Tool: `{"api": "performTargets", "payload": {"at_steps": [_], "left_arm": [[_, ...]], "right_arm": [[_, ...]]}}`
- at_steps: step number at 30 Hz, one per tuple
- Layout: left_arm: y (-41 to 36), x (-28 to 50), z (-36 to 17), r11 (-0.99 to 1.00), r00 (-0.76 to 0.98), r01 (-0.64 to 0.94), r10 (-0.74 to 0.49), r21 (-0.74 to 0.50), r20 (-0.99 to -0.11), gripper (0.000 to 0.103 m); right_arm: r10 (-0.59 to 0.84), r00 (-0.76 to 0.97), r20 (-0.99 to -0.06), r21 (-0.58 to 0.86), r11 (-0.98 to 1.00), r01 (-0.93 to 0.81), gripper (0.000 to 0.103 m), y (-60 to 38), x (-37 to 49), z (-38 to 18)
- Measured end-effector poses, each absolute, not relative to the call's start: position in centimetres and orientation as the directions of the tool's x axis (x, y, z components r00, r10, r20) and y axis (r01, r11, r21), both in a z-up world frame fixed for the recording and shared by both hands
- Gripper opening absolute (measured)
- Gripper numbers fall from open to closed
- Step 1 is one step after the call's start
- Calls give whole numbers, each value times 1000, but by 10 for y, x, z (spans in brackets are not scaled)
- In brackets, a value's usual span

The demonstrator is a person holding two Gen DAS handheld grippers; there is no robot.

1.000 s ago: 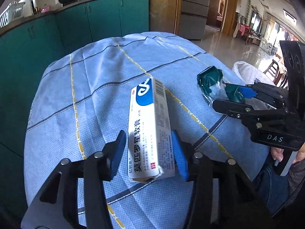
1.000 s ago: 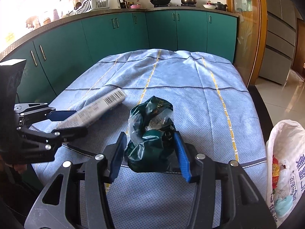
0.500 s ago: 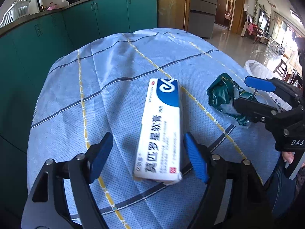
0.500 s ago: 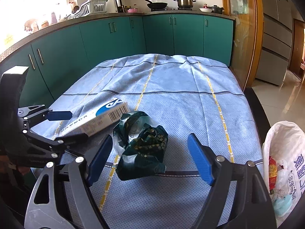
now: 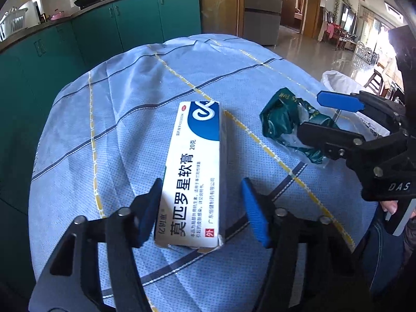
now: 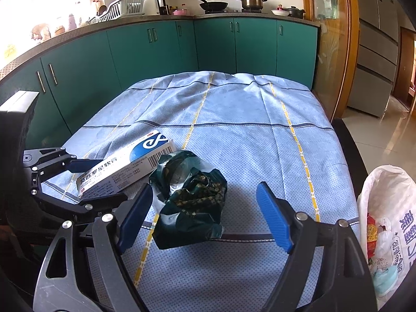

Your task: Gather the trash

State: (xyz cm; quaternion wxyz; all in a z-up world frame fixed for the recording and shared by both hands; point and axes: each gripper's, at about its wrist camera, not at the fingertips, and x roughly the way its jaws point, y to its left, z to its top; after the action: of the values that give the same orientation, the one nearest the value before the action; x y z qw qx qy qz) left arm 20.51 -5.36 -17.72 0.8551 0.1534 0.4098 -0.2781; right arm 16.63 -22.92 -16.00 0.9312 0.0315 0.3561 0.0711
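Risk of box [image 5: 192, 171] skidding aside on cloth [image 5: 117, 104] under an off-centre pinch from left claw [image 5: 200, 182], open but just closing round its near end, with wrapper [image 6: 189, 195], just right of box, ungripped between right claw's [image 6: 204, 186] just-opened jaws.

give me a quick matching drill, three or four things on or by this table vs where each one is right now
Things:
1. ointment box
2. green wrapper
3. white plastic bag
4. steel pot

Places:
A. beside the table's right edge
B. on the far counter
C. between the left gripper's fingers
D. between the right gripper's wide-open fingers

Pairs: 1-C, 2-D, 3-A, 4-B
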Motion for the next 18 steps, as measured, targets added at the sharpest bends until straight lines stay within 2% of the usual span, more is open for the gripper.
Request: {"api": "performTargets", "payload": {"at_steps": [2,4,14,18], "left_arm": [[-54,205,-177,795,507,606,-356,31,-785,47],[-54,205,-177,795,504,606,-360,24,-785,44],[-48,206,-170,812,538,583,-358,30,-763,42],[-49,207,-173,814,530,580,-348,31,-774,45]], "right_arm": [[153,736,-660,109,988,-108,80,-229,167,-160],[156,735,-660,111,988,-110,80,-228,168,-160],[145,727,-671,91,989,-114,83,-222,175,-164],[156,711,-686,101,988,-118,83,-220,184,-168]]}}
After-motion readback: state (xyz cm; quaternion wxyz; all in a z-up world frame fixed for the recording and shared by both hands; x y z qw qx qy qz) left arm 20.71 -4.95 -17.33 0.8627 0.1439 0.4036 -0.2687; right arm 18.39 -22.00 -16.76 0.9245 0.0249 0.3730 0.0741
